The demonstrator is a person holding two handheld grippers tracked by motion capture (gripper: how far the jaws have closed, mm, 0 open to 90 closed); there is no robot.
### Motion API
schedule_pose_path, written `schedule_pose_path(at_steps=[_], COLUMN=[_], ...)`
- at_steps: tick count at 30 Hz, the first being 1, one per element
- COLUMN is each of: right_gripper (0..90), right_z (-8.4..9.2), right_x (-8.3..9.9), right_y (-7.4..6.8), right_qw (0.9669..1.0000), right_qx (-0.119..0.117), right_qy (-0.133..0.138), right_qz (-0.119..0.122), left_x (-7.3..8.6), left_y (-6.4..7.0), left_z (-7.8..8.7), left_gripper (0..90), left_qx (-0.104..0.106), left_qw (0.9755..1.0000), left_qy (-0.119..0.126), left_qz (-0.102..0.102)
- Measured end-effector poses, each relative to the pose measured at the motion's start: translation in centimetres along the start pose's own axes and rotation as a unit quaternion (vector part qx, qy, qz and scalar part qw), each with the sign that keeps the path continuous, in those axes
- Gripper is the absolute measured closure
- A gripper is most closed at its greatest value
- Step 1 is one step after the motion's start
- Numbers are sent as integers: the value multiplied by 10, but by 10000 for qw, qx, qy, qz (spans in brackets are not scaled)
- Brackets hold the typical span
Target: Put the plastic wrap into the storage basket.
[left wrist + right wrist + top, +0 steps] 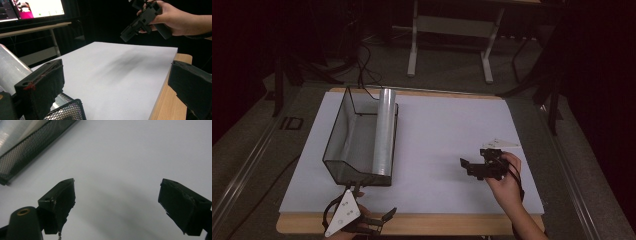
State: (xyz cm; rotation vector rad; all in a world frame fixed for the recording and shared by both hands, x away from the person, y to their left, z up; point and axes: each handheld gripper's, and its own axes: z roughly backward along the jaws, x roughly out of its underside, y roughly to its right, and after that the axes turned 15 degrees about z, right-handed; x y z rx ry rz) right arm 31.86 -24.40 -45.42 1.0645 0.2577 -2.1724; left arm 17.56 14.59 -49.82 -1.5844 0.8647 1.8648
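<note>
Both sets of fingers were spread wide and pinching nothing at all at this point. My right gripper (473, 167) hung over the bare white sheet (447, 150) on the bench (437, 223), off on the right side, well apart from the mesh basket (337, 137). In the right gripper view the two black fingers (58, 202) stood far apart with just plain white sheet (125, 157) between them, and the basket's mesh wall (32, 145) sat up in the top left corner, not touching anything of mine.

My left gripper (374, 222) sat down at the near edge of the bench, just in front of the basket's near end. Its fingers (40, 87) were spread too, empty gap between them, with the basket's mesh corner (67, 111) right below.

The clear roll (384, 132) lay lengthwise inside the basket, along its right wall. From the left gripper view I could see my right hand (175, 17) holding its gripper up above the far side of the sheet.
</note>
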Motion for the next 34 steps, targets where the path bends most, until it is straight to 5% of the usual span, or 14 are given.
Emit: schedule_pose_path(at_steps=[16, 23, 34], right_gripper=[140, 142, 142], right_z=[11, 6, -1], right_x=[31, 43, 45], right_y=[7, 13, 12], right_qw=[9998, 9996, 9997], right_qx=[192, 220, 127], right_qy=[39, -142, -217], right_qz=[-16, -55, -2], left_x=[1, 3, 5], left_y=[0, -1, 0], left_z=[0, 0, -3], left_gripper=[12, 12, 12], left_qx=[13, 7, 75], left_qw=[10000, 10000, 9999], left_qy=[-13, -65, -140], left_qz=[24, 0, 9])
